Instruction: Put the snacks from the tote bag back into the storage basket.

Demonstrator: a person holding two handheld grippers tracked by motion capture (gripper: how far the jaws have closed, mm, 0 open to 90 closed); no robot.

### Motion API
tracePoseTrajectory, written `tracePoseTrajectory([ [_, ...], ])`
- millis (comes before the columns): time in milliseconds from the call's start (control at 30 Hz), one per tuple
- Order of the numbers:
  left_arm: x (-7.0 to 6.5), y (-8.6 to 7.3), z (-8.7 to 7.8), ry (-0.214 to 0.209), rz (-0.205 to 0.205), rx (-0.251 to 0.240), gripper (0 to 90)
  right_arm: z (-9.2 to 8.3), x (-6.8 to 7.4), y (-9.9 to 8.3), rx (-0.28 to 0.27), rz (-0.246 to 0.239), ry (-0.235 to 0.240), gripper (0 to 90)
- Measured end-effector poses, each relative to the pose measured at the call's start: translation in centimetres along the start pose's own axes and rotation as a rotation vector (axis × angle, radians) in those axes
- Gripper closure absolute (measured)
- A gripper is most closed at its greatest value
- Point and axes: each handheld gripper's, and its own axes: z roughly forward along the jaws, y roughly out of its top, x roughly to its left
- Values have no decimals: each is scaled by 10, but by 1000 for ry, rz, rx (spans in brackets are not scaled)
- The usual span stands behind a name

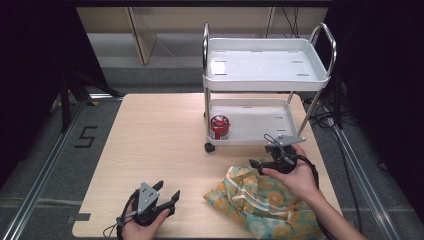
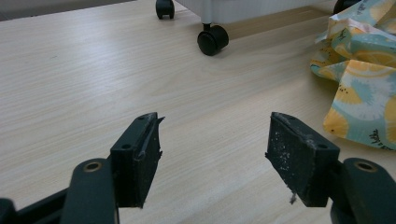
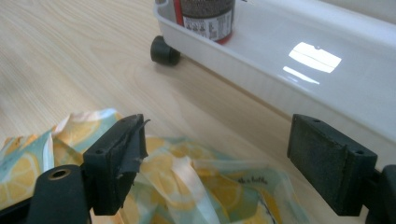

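Bag [image 1: 260, 202] first: the lemon-print one lies crumpled on the table's [image 1: 150, 150] near right part, just in front of the cart [image 1: 265, 75]. Your right gripper [image 1: 264, 163] hangs over its far edge with jaws spread wide and nothing between them; in the right gripper view the printed film [image 3: 196, 186] sits just below the pads. Your left gripper [image 1: 167, 197] rests low over bare wood to the bag's left, jaws equally wide apart and empty, with the bag's edge [image 2: 359, 74] off to its right in its own view.

To take hold well, I'd lower the right gripper onto a raised fold rather than flat film (thin plastic tends to slide out of a shallow pinch), and bring the left one across to catch the near-left corner so the bag can be spread or lifted evenly.

Mind the cart: its lower tray [image 3: 280, 70] stands close behind your right gripper, and a caster [image 3: 164, 50] sits on the table just beyond the bag. A red-labelled jar [image 1: 219, 127] stands at the tray's left end, near enough that a wide swing could knock it.
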Motion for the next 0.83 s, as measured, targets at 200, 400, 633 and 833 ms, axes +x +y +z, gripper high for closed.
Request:
tracePoseTrajectory([
  [200, 0, 0, 0, -1, 1, 0, 340, -6, -1, -13, -18, 15, 5, 215],
  [400, 0, 0, 0, 8, 2, 5, 340, -9, 2, -26, -44, 29, 31, 233],
  [633, 0, 0, 0, 7, 2, 11, 340, -16, 3, -33, -92, 69, 78, 292],
  [833, -1, 1, 0, 5, 2, 7, 340, -21, 2, -39, -110, 70, 85, 338],
])
